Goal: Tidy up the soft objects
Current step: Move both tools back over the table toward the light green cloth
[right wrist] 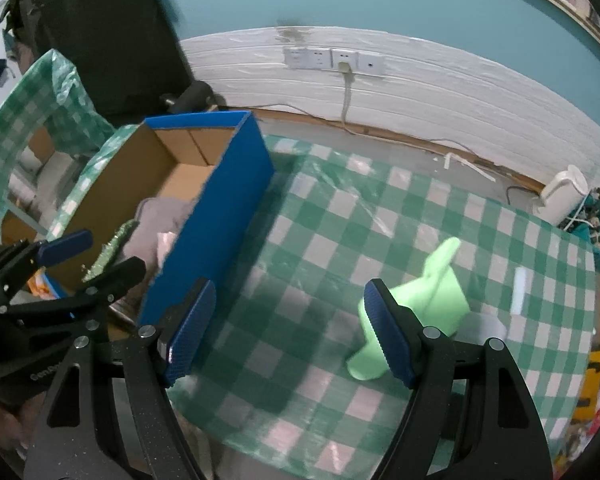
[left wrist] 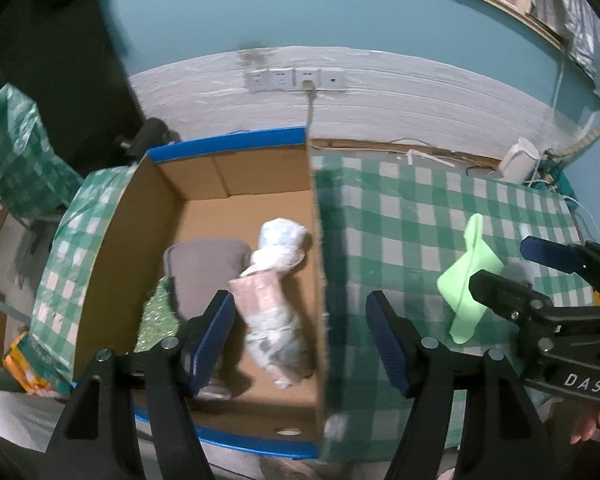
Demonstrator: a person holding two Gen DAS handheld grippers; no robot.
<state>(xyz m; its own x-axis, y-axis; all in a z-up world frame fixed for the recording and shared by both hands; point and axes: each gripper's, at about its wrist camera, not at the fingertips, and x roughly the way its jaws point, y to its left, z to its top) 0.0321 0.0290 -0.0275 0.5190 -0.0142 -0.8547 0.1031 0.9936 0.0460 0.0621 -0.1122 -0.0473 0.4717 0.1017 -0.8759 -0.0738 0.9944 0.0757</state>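
In the left wrist view, the left claw (left wrist: 300, 344) is seen spread wide with nothing between its pads, held above the right wall of the cardboard box (left wrist: 318, 280) at centre frame. Inside the box a grey cloth (left wrist: 208, 272), a glittery green piece (left wrist: 160, 320) and a pale wrapped bundle (left wrist: 274, 304) are gathered, presumably as the soft things already sorted (details are blurred). The green cloth (left wrist: 466, 280) is left on the checked tabletop (left wrist: 400, 208) at right, by the right claw (left wrist: 516, 268).

In the right wrist view, the right claw (right wrist: 288, 328) is open and empty, with the green cloth (right wrist: 432, 292) lying just behind its right-hand finger, likely the next thing to be picked up
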